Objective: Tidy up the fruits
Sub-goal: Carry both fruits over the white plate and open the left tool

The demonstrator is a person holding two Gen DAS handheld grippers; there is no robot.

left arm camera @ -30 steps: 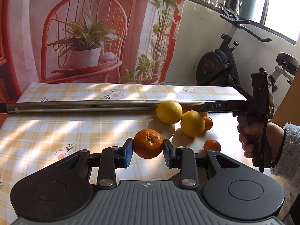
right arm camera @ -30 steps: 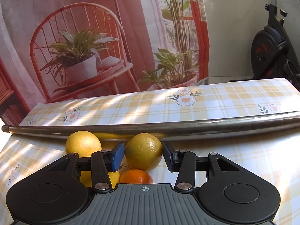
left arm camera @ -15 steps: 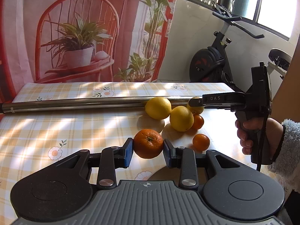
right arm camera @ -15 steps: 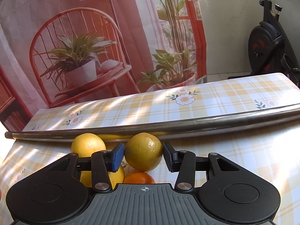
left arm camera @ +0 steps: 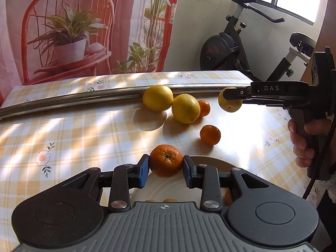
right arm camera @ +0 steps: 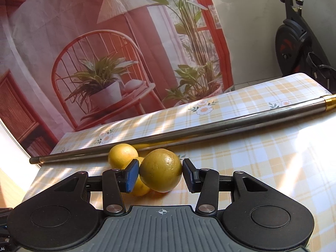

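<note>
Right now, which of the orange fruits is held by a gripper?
The largest orange fruit, clamped between the left gripper's pads. The two smaller orange ones lie free on the table.

The left gripper (left arm camera: 166, 169) points down at a slant, its jaws clamped on an orange (left arm camera: 166, 160). The right gripper (right arm camera: 160, 173) is lifted, jaws pressed on a yellow citrus fruit (right arm camera: 160, 173). A bare hand (left arm camera: 308, 140) wraps the right gripper's handle; a pale fuzzy cuff seems to show at the frame's edge.
</note>
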